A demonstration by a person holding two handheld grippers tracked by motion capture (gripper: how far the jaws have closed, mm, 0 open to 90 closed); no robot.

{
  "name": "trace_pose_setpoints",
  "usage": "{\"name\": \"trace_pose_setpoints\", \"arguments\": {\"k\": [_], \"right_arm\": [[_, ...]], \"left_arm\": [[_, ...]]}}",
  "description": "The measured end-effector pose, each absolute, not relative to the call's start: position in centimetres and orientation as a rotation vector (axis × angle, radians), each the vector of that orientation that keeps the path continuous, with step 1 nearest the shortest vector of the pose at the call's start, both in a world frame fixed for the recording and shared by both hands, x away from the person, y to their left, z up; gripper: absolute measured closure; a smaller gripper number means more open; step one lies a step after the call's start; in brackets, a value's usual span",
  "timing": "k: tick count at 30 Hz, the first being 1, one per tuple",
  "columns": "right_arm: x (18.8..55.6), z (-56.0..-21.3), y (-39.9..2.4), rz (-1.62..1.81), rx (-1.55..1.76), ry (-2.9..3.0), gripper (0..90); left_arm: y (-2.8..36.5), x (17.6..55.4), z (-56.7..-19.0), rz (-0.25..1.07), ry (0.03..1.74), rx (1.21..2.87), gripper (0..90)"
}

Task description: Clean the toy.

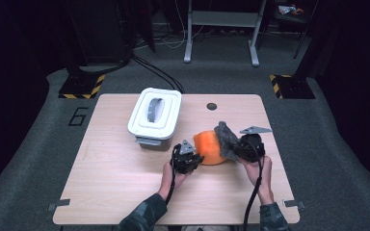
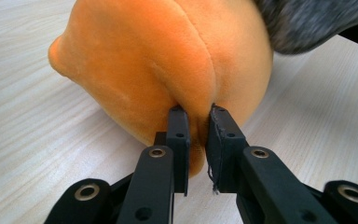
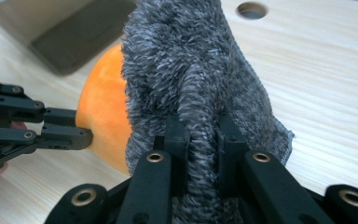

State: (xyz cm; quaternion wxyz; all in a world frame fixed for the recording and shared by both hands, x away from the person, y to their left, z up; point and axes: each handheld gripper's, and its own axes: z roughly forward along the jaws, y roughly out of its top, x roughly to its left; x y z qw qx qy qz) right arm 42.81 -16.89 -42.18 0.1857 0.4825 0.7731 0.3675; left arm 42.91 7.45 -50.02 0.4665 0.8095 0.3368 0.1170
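An orange plush ball (image 1: 209,147) lies on the wooden table (image 1: 120,183), right of centre. My left gripper (image 1: 196,160) is shut on a pinched fold of the orange plush (image 2: 168,60) at its near side. A fuzzy grey cloth (image 1: 227,139) drapes over the ball's right side. My right gripper (image 1: 237,150) is shut on a bunched ridge of this grey cloth (image 3: 191,79), holding it up off the table. The orange plush (image 3: 103,109) shows behind the cloth, with the left gripper (image 3: 86,135) touching it from the left.
A white lidded box (image 1: 154,114) with a grey handle stands at the table's back left of centre. A round hole (image 1: 212,106) is in the tabletop near the back edge. Bare wood stretches over the left and front of the table.
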Motion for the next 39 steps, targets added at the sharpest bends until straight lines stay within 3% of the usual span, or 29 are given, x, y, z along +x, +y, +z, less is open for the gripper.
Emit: {"name": "trace_pose_setpoints", "arguments": {"k": [3,9,12,14,20,23,32,39], "right_arm": [[43.7,-43.5,-15.9,0.997,1.352,2.214,78.5],[44.2,-44.1,-15.7,0.984,1.419,2.197,78.6],[44.3,-44.1,-15.8,0.979,1.409,2.198,78.6],[44.4,-44.2,-15.8,0.979,1.412,2.2,78.7],[44.4,-44.6,-15.9,0.99,1.414,2.194,78.7],[44.2,-44.4,-16.1,1.004,1.403,2.196,78.7],[41.8,-41.4,-17.0,1.084,1.339,2.151,78.6],[42.0,-41.9,-13.5,1.007,1.25,2.259,78.4]], "left_arm": [[7.5,42.9,-50.0,0.288,0.817,1.988,76.3],[6.9,42.0,-50.0,0.366,0.771,2.039,52.1],[6.7,41.9,-50.2,0.374,0.782,2.041,50.1],[6.5,41.9,-50.2,0.392,0.786,2.052,51.9],[6.5,42.3,-50.6,0.408,0.8,2.058,72.2],[6.5,42.2,-50.4,0.415,0.783,2.047,78.2],[6.4,41.4,-48.1,0.377,0.653,2.011,81.2],[6.3,41.7,-48.1,0.352,0.678,2.018,83.6]]}}
